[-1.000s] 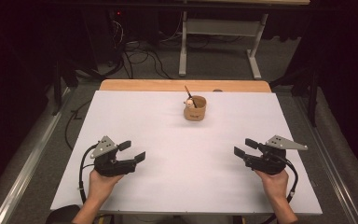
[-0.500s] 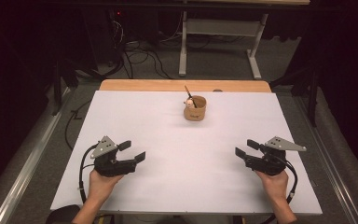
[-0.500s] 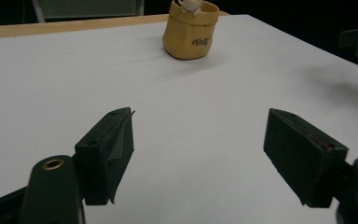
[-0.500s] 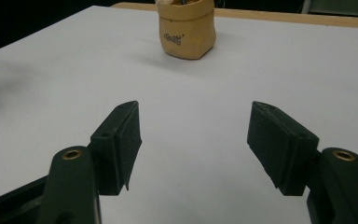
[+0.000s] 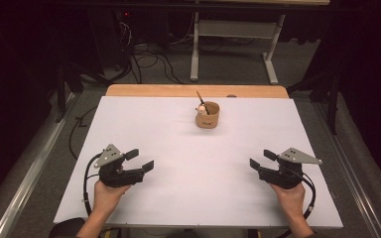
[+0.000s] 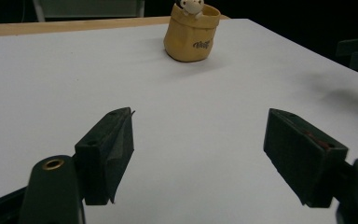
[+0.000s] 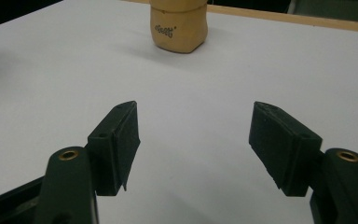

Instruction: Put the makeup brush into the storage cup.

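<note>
At the near edge of the white table (image 5: 188, 134), seen from the high view, my left gripper (image 5: 140, 160) sat at about 7 o'clock and my right gripper (image 5: 261, 159) at about 5 o'clock, well apart from each other. Both rested low over the sheet, held in my left hand (image 5: 108, 194) and right hand (image 5: 290, 196). Jaws on each stood wide apart, nothing between them but bare table.

Toward 12 o'clock, near the far edge, stood a small tan pouch (image 5: 208, 115), upright, well away from both grippers. A thin dark stick (image 5: 201, 101) leaned out of it toward 11 o'clock; what it was I could not tell. A small pale figure (image 6: 189, 6) peeked over the pouch's rim in the left gripper view, its top cut off by the frame. Dark lettering marked the pouch's side, too small to read.

From the right gripper view the pouch (image 7: 179, 24) lay at 12 o'clock beyond my spread jaws, its rim and contents cut off above. A strip of wooden board (image 5: 198, 90) showed past the far edge of the white sheet. Beyond it, floor cables and a metal table frame (image 5: 233, 42) sat in dim light, hard to make out.
</note>
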The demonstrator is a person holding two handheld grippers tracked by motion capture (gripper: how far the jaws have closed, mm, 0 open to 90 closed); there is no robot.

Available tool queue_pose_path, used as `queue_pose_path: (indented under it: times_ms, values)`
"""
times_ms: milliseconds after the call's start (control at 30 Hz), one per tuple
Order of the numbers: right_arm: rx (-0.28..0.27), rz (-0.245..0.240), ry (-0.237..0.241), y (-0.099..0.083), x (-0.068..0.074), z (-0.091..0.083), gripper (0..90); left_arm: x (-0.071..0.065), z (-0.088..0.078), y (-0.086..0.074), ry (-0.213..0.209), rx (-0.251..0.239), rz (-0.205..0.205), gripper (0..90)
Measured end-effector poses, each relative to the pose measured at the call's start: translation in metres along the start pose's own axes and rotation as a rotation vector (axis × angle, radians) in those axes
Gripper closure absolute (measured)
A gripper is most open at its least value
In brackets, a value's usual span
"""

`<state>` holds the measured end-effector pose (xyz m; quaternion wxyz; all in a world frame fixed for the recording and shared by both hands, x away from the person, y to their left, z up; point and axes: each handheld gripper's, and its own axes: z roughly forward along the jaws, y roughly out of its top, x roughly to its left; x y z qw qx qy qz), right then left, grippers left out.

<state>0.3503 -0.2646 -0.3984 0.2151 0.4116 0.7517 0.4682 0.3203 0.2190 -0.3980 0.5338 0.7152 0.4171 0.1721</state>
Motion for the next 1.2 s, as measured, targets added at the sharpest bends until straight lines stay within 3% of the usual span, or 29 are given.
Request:
queue_pose_path:
  times_ms: [767,1200]
  values:
    - [0.024,0.031,0.004,-0.0041,-0.002,0.0048,33.7,0.0051,0.0006,-0.0008,-0.006,-0.003,-0.05,24.9]
    - [0.034,0.024,0.005,-0.0043,-0.0022,0.0063,33.4,0.0055,0.0011,-0.0012,-0.002,0.001,-0.05,24.9]
